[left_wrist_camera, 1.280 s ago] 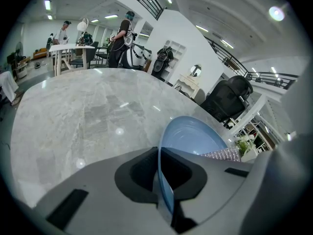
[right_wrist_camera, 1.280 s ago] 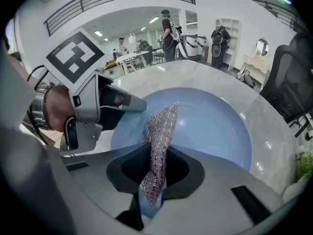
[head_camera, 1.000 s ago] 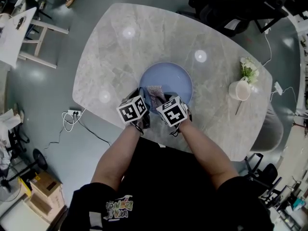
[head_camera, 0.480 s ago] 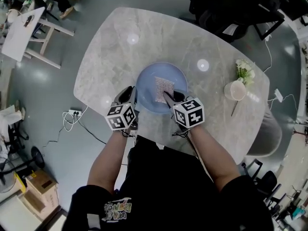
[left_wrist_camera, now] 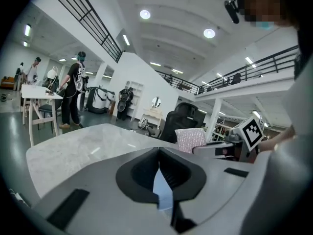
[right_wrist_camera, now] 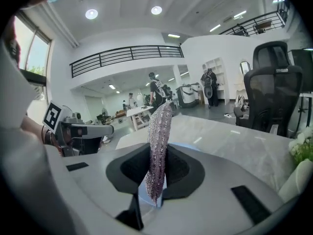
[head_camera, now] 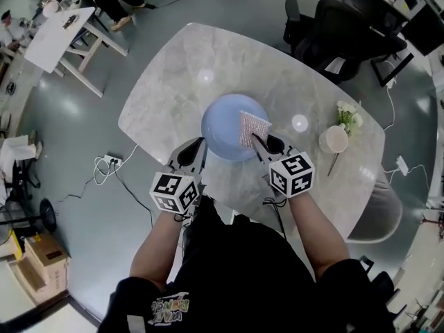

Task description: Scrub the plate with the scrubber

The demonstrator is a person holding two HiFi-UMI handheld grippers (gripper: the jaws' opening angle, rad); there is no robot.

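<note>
The right gripper (head_camera: 260,143) clamps the scrubber (head_camera: 254,127) over the blue plate (head_camera: 222,136); the left gripper (head_camera: 198,146) has just closed its jaws on nothing. The plate rests on the marble table (head_camera: 173,82)

1 marble worktop (head_camera: 208,54). 1 blue plate (head_camera: 225,134). 1 scrubber (head_camera: 253,128). 1 mug (head_camera: 334,139). 1 bunch of white flowers (head_camera: 348,116). 2 light spots (head_camera: 205,76) on the worktop. 2 claws: left claw (head_camera: 193,150), right claw (head_camera: 262,143). 2 marker cubes, 1 per claw: left cube (head_camera: 174,191), right cube (head_camera: 292,173). Floor: 1 power strip (head_camera: 111,161), 1 cardboard box (head_camera: 31,262), 1 white side table (head_camera: 66,30), 1 grey chair (head_camera: 374,207). Black office chairs (head_camera: 333,30): min 2, exact no. unclear. Bkgd of left gripper view: min 2 people (left_wrist_camera: 76,94)
</note>
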